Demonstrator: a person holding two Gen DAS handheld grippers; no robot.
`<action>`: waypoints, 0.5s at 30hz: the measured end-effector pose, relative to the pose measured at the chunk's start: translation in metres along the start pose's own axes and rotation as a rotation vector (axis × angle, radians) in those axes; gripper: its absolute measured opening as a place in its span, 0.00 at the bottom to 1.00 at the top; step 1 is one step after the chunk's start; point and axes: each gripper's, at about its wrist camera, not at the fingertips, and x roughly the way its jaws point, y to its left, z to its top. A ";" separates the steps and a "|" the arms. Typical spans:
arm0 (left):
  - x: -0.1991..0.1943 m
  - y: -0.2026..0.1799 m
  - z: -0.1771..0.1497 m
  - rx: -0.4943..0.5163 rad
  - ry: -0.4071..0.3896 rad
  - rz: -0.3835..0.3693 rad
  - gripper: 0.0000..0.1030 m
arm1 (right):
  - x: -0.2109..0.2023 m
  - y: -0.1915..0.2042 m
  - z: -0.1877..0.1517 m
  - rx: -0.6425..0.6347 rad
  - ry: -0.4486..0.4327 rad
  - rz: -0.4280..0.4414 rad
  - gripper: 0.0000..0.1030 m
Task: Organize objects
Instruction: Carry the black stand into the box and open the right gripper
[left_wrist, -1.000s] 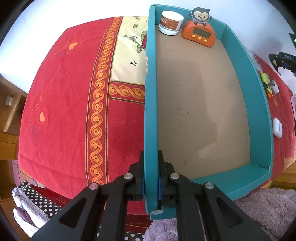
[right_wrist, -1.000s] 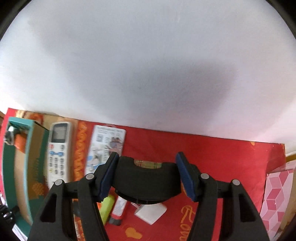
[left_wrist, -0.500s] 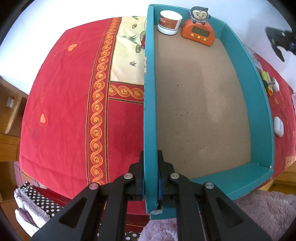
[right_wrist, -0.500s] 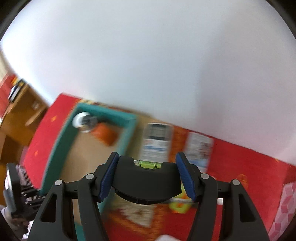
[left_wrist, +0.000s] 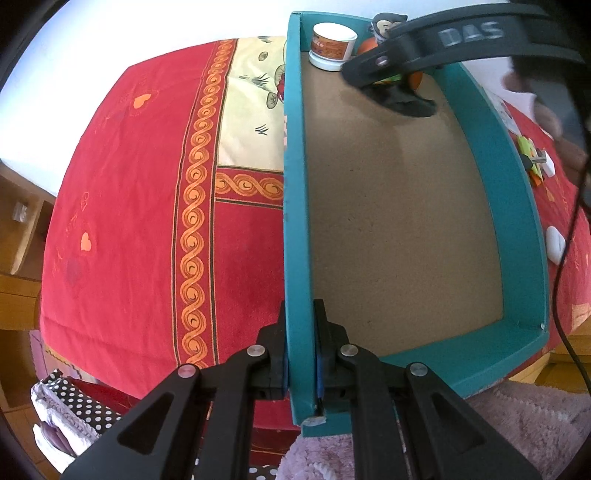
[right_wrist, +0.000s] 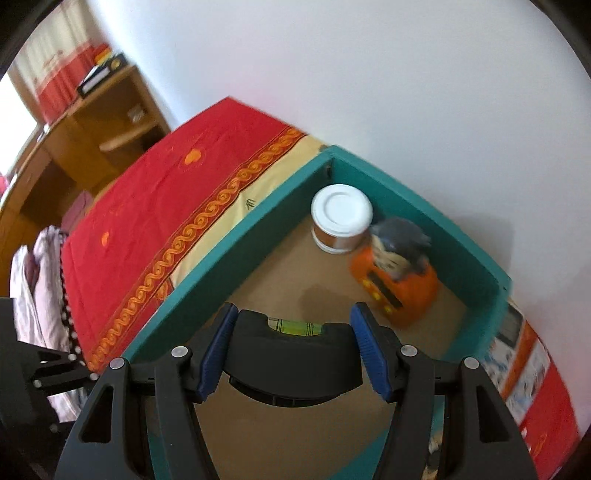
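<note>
The right gripper (right_wrist: 291, 354) holds a black level tool (right_wrist: 293, 363) by its ends, stiff, smooth and probably light, over the teal box (left_wrist: 295, 206), whose thin rigid wall the left gripper (left_wrist: 301, 363) pinches shut beside its near corner.

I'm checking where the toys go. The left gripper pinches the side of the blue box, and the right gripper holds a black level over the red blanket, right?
Nearly. The right gripper holds the black level over the blue box, not the blanket; the right wrist view shows it. The left gripper does pinch the box's side.
</note>
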 end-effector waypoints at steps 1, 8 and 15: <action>0.000 0.000 0.000 0.001 -0.001 -0.001 0.08 | 0.004 0.001 0.002 -0.019 0.005 -0.003 0.62; -0.002 0.001 -0.004 0.000 -0.010 -0.006 0.08 | 0.026 0.005 0.016 -0.089 0.025 -0.027 0.62; -0.003 0.000 -0.005 0.006 -0.008 -0.002 0.08 | 0.044 0.018 0.022 -0.179 0.037 -0.065 0.62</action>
